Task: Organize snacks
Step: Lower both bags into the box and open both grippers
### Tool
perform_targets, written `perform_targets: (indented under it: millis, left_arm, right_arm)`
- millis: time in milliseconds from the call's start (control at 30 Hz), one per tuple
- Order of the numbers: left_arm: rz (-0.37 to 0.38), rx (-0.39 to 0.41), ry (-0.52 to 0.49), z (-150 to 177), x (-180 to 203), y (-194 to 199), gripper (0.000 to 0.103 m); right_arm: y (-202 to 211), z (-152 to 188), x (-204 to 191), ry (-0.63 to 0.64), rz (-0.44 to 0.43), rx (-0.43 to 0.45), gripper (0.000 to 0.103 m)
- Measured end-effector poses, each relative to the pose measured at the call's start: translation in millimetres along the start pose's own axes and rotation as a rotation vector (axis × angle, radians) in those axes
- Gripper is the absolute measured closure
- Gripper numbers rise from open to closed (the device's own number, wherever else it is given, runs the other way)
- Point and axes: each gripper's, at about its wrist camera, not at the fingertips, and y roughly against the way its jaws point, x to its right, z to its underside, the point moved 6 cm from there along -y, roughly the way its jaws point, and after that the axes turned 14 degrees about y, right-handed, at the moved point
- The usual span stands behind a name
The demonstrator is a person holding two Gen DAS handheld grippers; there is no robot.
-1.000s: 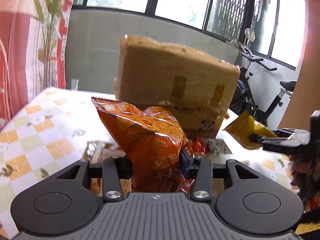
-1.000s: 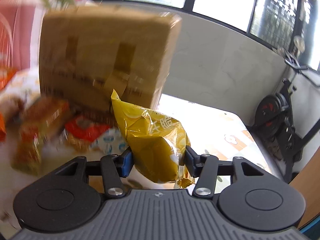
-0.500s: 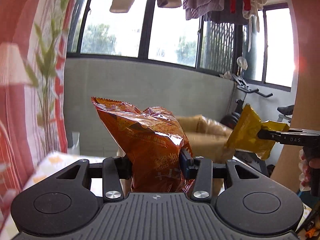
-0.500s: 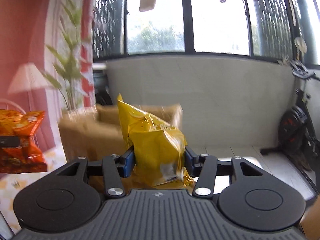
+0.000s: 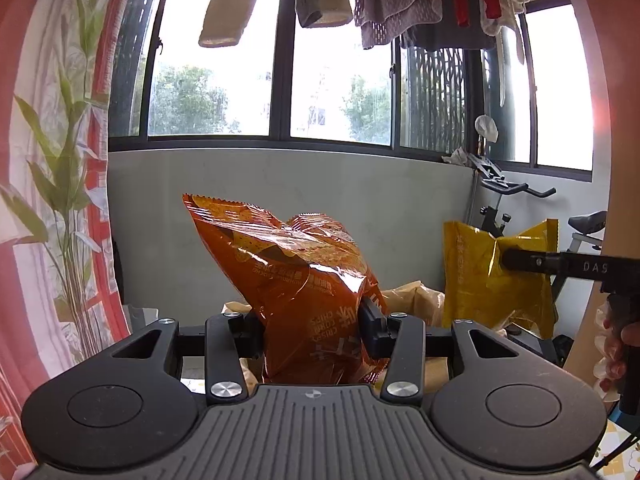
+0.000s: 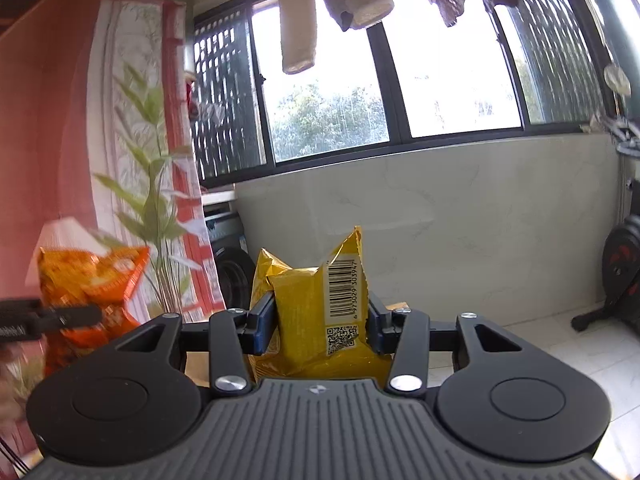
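My left gripper is shut on an orange chip bag, held upright in the air. Just behind and below it shows the top of a cardboard box. To the right, my right gripper pinches a yellow snack bag above that box. In the right wrist view the right gripper has its pads pressed into the yellow bag and its jaws are closing further; the barcode faces me. At the left edge the orange bag hangs blurred in the left gripper.
A grey low wall and windows lie ahead, with laundry hanging above. An exercise bike stands at the right and a bamboo-print curtain at the left. A person's hand grips the right tool. A bit of checked tablecloth shows bottom right.
Both grippers have risen from table level with their bags. The box has sunk from filling the views to a sliver below. The yellow bag has turned, barcode now toward the camera.
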Motion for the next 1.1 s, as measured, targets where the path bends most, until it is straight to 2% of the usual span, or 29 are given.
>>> perform_targets:
  millis: [133,233,467,600,633,700,867,1100]
  left_arm:
    - [-0.011,-0.007,-0.024,-5.3,3.2,-17.7,0.056]
    - [-0.040,-0.016,-0.027,-9.2,1.6,-40.0,0.056]
    - [-0.108,-0.072,-0.053,-9.5,-2.1,-92.4,0.055]
    - [-0.138,-0.136,-0.065,3.4,-4.9,-107.6,0.035]
    - [-0.139,-0.134,-0.057,5.3,-7.5,-107.1,0.033]
    - [-0.122,-0.137,-0.037,8.4,-11.7,-104.2,0.031]
    - [-0.089,-0.150,0.038,9.2,-21.4,-87.6,0.031]
    - [-0.076,-0.152,0.058,17.8,-32.9,-38.6,0.031]
  right_arm:
    - [-8.8,-10.8,6.9,-0.030,0.005,0.048,0.057]
    - [-27.9,-9.6,5.5,-0.033,0.022,0.051,0.057]
    - [-86.9,22.5,-1.6,-0.058,0.059,-0.059,0.055]
    - [-100.4,36.8,-4.7,-0.032,0.061,-0.135,0.043]
    - [-98.2,37.8,-5.6,-0.022,0.056,-0.130,0.035]
    - [-91.5,38.7,-7.5,0.004,0.051,-0.116,0.028]
    - [-75.1,38.8,-16.2,0.030,0.014,-0.107,0.028]
    - [-38.4,49.1,-42.2,0.038,-0.033,-0.078,0.028]
